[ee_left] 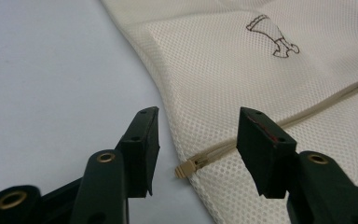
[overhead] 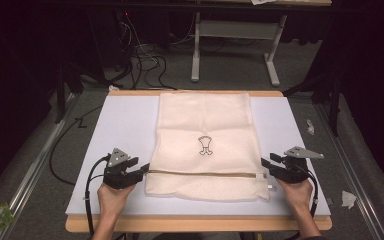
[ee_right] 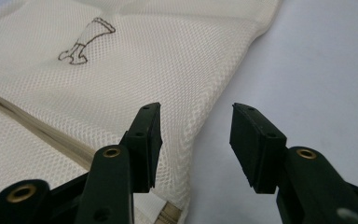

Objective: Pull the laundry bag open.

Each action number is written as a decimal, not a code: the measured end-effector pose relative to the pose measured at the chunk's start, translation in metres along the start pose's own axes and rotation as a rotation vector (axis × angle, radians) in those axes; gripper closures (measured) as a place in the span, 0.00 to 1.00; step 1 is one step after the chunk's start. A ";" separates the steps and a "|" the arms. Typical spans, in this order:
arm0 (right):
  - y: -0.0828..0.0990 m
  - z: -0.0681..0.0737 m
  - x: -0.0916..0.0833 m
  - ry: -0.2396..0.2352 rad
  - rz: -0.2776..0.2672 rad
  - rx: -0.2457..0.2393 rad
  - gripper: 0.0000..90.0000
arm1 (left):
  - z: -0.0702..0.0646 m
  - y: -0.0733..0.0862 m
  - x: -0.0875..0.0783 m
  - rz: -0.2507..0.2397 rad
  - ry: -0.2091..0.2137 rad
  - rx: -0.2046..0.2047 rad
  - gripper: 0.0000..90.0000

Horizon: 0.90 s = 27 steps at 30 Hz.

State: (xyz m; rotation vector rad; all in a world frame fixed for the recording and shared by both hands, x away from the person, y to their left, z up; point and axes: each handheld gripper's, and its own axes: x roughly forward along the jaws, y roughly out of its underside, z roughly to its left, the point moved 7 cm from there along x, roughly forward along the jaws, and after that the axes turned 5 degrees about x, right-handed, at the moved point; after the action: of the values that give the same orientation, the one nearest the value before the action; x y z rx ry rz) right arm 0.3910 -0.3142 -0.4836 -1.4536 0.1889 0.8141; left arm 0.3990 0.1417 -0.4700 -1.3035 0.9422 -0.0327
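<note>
There the cream mesh bag point(overhead: 206, 145) lay flat on the white board point(overhead: 120, 120), while the left gripper point(overhead: 141, 170) and right gripper point(overhead: 266, 165) flanked its zip point(ee_left: 193, 164), jaws apart, gripping nothing.

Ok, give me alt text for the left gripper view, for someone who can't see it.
A cream mesh laundry bag lies flat on a pale table, its zipper pull at the near edge. The left gripper stands open, its two black jaws either side of that pull without touching it.
</note>
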 end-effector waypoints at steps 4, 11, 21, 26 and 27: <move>-0.006 -0.005 -0.011 0.008 -0.035 0.009 0.60 | 0.006 -0.005 -0.007 -0.031 -0.016 -0.007 0.52; -0.013 -0.020 -0.027 0.021 -0.095 0.037 0.59 | 0.020 -0.006 -0.017 -0.066 -0.048 -0.043 0.50; -0.011 -0.042 -0.041 0.047 -0.158 0.102 0.60 | 0.035 -0.007 -0.032 -0.109 -0.089 -0.058 0.49; -0.009 -0.050 -0.044 0.055 -0.172 0.127 0.60 | 0.046 -0.004 -0.036 -0.130 -0.107 -0.086 0.49; -0.009 -0.051 -0.044 0.057 -0.170 0.129 0.60 | 0.048 -0.003 -0.037 -0.135 -0.113 -0.094 0.49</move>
State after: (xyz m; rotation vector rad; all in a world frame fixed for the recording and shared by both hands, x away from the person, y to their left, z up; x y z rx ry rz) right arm 0.3821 -0.3768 -0.4588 -1.3516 0.1553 0.6120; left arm 0.4059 0.1977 -0.4481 -1.4390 0.7664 -0.0191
